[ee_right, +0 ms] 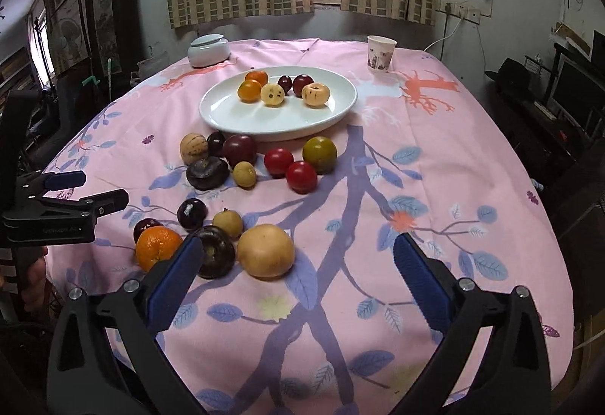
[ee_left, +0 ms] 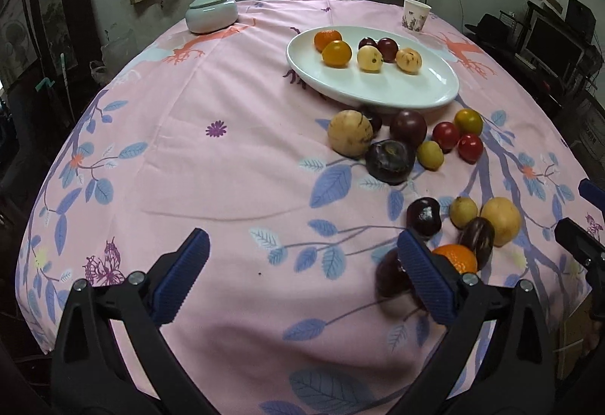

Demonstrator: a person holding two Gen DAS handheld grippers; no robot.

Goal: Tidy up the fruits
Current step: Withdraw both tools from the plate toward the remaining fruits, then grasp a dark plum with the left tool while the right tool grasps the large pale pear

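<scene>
A white oval plate (ee_left: 427, 82) (ee_right: 332, 112) holds two oranges, two dark plums and two pale yellow fruits. In front of it lies a cluster with two red tomatoes (ee_right: 291, 167), a green-yellow tomato (ee_right: 319, 154) and dark and tan fruits. A nearer group has an orange (ee_right: 157, 247) (ee_left: 455, 258), a large tan fruit (ee_right: 266, 250) and dark plums. My left gripper (ee_left: 302, 260) is open and empty, its right finger beside a dark plum (ee_left: 391, 277). My right gripper (ee_right: 298, 265) is open and empty, just in front of the near group.
A pale lidded ceramic jar (ee_left: 211, 14) (ee_right: 209, 50) and a paper cup (ee_left: 415, 15) (ee_right: 381, 53) stand at the table's far edge. The pink floral tablecloth (ee_left: 211, 165) drops off at the near edge. The left gripper shows at the left of the right wrist view (ee_right: 90, 193).
</scene>
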